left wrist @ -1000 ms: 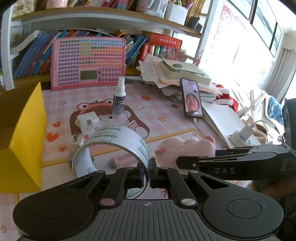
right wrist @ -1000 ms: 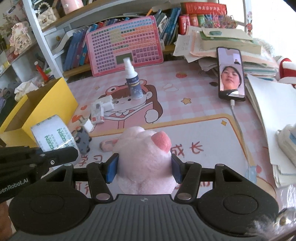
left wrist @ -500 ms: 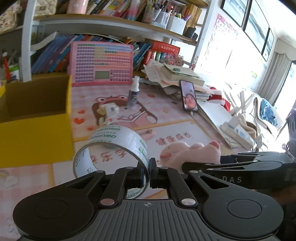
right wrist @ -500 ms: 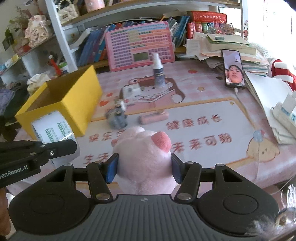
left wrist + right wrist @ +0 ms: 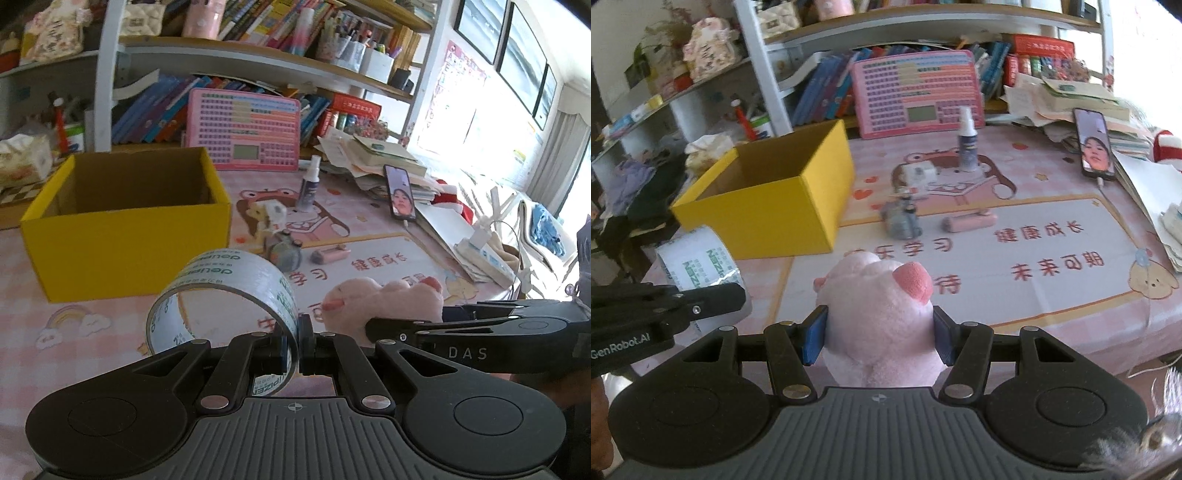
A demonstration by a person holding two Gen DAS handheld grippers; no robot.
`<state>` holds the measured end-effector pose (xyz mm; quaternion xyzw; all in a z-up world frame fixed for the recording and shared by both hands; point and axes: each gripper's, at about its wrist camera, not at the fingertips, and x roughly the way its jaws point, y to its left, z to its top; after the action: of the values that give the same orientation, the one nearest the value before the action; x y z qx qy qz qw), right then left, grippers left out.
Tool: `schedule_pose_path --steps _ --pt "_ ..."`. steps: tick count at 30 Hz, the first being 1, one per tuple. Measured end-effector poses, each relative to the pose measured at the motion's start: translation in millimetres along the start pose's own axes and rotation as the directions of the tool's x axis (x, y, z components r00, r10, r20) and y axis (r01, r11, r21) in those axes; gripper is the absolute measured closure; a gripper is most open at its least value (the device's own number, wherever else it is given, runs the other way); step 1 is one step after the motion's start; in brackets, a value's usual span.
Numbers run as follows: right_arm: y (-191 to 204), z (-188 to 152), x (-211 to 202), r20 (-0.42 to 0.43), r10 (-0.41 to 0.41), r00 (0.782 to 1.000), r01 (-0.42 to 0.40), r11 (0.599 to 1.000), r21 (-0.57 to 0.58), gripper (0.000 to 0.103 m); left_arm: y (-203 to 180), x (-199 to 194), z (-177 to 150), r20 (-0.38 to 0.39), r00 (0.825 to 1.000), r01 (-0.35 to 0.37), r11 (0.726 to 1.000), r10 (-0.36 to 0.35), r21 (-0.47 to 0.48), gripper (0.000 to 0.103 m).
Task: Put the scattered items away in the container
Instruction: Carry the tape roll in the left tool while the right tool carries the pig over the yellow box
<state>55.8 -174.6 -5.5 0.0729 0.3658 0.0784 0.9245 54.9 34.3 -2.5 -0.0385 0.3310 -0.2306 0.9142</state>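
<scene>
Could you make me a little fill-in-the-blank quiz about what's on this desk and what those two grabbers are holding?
1. The left hand-held gripper pinches a roll of ____.
2. The right hand-held gripper holds a pink ____ toy.
3. The open box on the desk is coloured ____.
4. The spray bottle stands upright in front of a pink ____.

Missing words: tape; plush; yellow; keyboard

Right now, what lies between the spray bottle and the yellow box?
In the right wrist view, only a white charger block sits between spray bottle and yellow box; otherwise bare mat.
</scene>
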Motion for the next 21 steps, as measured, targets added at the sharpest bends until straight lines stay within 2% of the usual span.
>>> schedule_pose_path --steps 21 --pt "33.3 -6.8 -8.1 0.024 -0.002 1.0 0.003 0.999 -0.036 0.048 20.0 -21.6 -11.1 0.024 1.0 0.006 1.0 -0.005 -0.02 0.099"
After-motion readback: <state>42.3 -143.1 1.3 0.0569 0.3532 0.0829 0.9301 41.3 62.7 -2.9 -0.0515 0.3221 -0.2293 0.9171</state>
